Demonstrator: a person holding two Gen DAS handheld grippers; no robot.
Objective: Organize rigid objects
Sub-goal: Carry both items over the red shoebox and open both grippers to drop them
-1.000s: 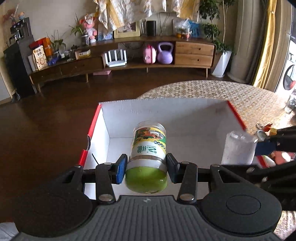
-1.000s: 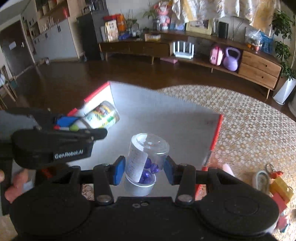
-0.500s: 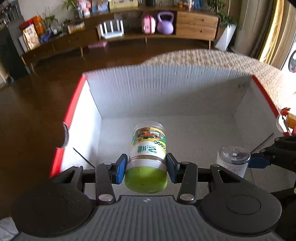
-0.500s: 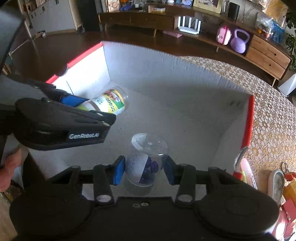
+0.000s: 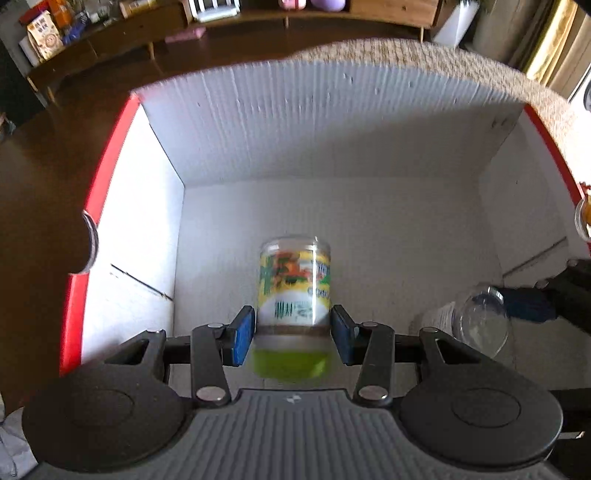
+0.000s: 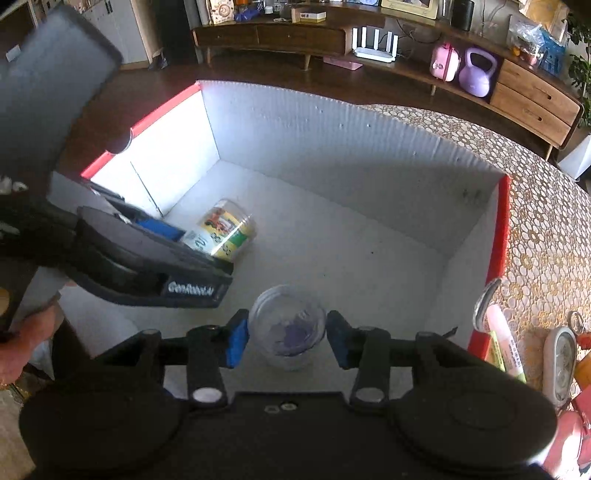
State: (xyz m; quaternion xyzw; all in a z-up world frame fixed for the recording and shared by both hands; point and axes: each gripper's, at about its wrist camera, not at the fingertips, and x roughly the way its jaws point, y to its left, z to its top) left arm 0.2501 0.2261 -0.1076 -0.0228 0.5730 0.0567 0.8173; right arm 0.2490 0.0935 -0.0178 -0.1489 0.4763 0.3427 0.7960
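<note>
While my left tongs point(image 5: 291, 334) are gripping the green-lidded jar point(image 5: 293, 291) base-down over the box point(image 5: 332, 129) floor, my right tongs point(image 6: 287, 338) are loosening around the clear jar point(image 6: 287, 325) standing upright there.

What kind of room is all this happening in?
Most likely a home living room: a long wooden sideboard along the wall, a purple kettlebell on its shelf, a potted plant at the right, and dark wood flooring.

A purple kettlebell point(image 6: 476, 72) sits beside a pink, perhaps toy, case point(image 6: 445, 62).
</note>
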